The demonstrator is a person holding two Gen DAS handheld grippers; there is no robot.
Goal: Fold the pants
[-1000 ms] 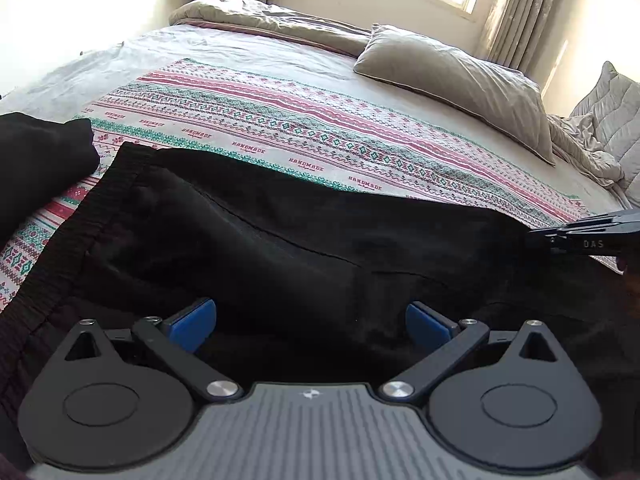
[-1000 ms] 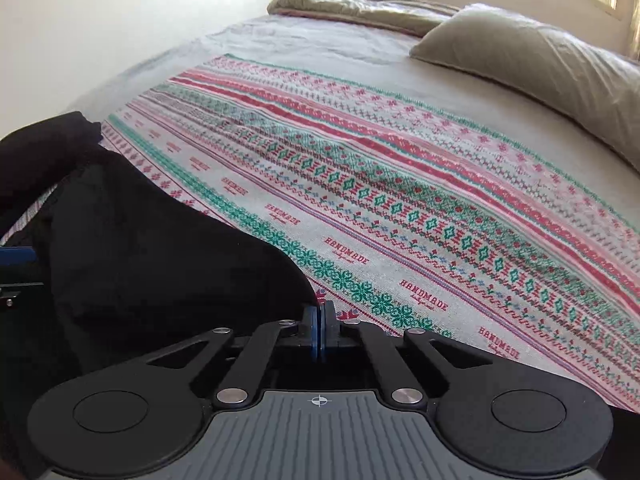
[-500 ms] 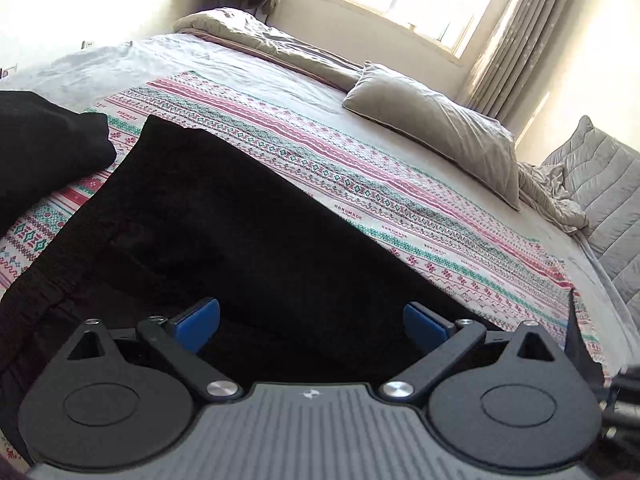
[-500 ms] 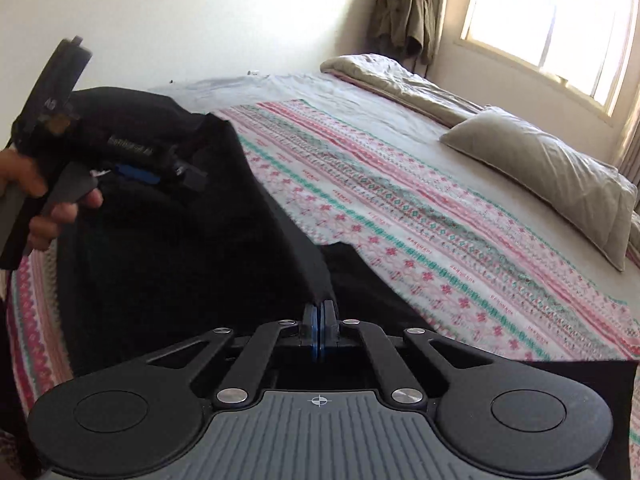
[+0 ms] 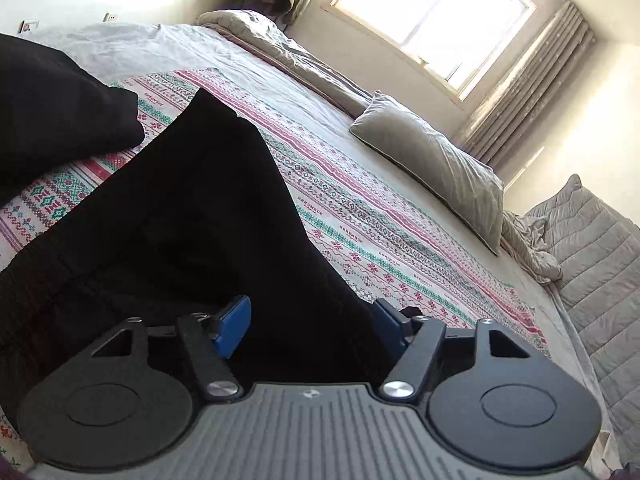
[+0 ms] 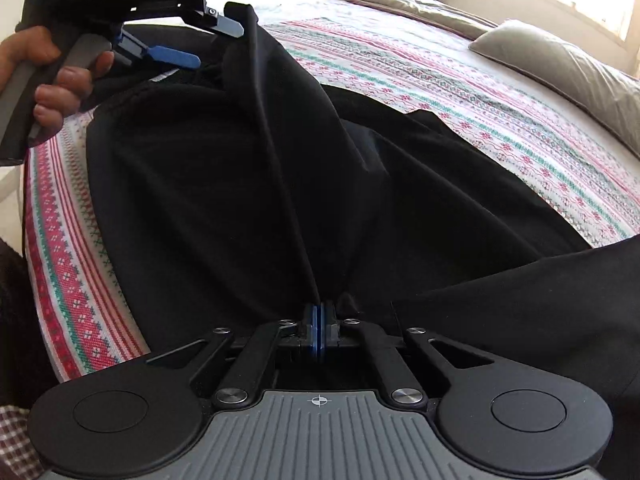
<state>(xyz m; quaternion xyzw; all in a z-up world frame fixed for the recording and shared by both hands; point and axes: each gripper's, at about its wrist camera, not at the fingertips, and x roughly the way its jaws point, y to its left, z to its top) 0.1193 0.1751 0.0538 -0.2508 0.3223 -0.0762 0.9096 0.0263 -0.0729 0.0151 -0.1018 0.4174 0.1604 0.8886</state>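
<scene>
**Mara:** So, biggest first: the bed [image 5: 256,60], covered by a striped patterned blanket [image 5: 360,216]. Why work there?

**Joss:** My guess is that it gives a wide, soft surface to spread things on. The black pants [image 6: 240,184] lie across the near part of the blanket, partly lifted. In the right wrist view the cloth rises in a taut ridge from the right gripper [image 6: 319,330] up toward the left gripper [image 6: 200,46].

**Mara:** Why held at two places?

**Joss:** It looks like a way of keeping one edge stretched so a layer can be carried over without bunching. The right claw is clamped on the fabric, its blue pads pressed together with cloth running in between.

**Mara:** And the left?

**Joss:** Its jaws stand apart, in both views. In its own camera the left gripper [image 5: 310,322] has pants fabric lying between the blue fingers [image 5: 234,322] but isn't squeezing it. From the other side, the cloth drapes over its upper finger.

**Mara:** Counts?

**Joss:** One pair of pants in work. A second dark bundle [image 5: 52,108] sits on the blanket just beside it; I can't tell what garment. One pillow [image 5: 436,168] well apart near the window [image 5: 432,16], one rumpled duvet [image 5: 280,48] at the far end, one quilted grey cover [image 5: 592,264] on the right. Two grippers, and one bare hand [image 6: 56,80] visible on the left tool's handle.
</scene>
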